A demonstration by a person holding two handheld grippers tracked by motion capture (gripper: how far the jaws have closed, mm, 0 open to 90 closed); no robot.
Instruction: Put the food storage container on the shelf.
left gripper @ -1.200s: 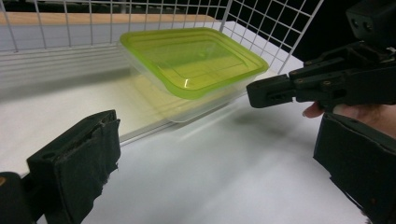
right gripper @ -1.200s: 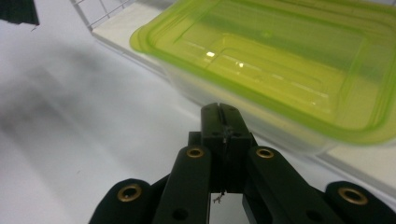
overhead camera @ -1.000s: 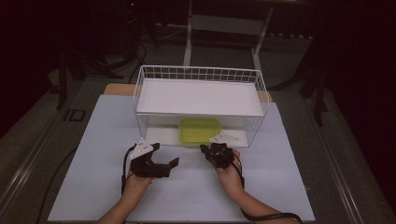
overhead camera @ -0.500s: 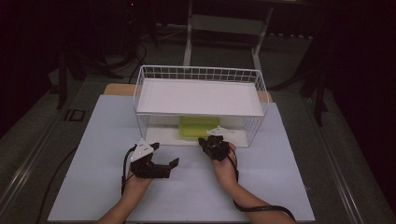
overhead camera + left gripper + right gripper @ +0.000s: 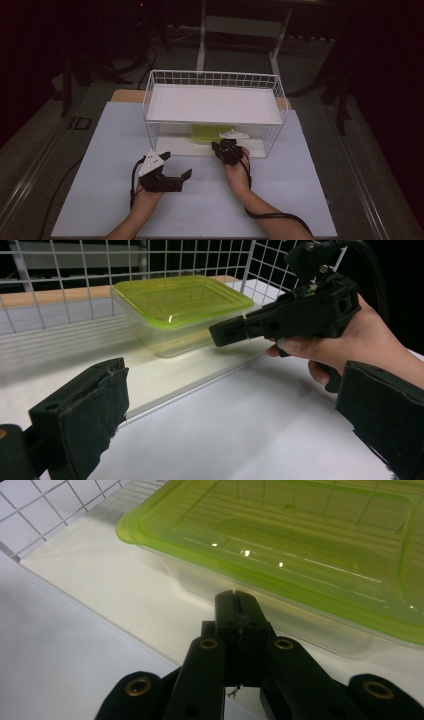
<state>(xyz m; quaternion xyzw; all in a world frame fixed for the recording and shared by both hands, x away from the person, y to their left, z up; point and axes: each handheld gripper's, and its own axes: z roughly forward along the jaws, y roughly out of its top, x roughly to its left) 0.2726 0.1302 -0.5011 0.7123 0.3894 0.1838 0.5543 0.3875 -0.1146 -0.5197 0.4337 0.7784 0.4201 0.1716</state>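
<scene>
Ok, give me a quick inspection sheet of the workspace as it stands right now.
Surface: white table, bare around the rack.
Job's things: white wire rack with a solid shelf on top; a clear container with a green lid sits under the shelf, lid on.
Clutter: nothing seen.
Grippers: left gripper open, resting on the table short of the rack; right gripper shut, empty, its tip at the container's near wall, contact cannot be told.
Cables: one trails from each gripper, along the wrists and off the near edge.
Surroundings: dark room, stand legs and a frame behind the table.
</scene>
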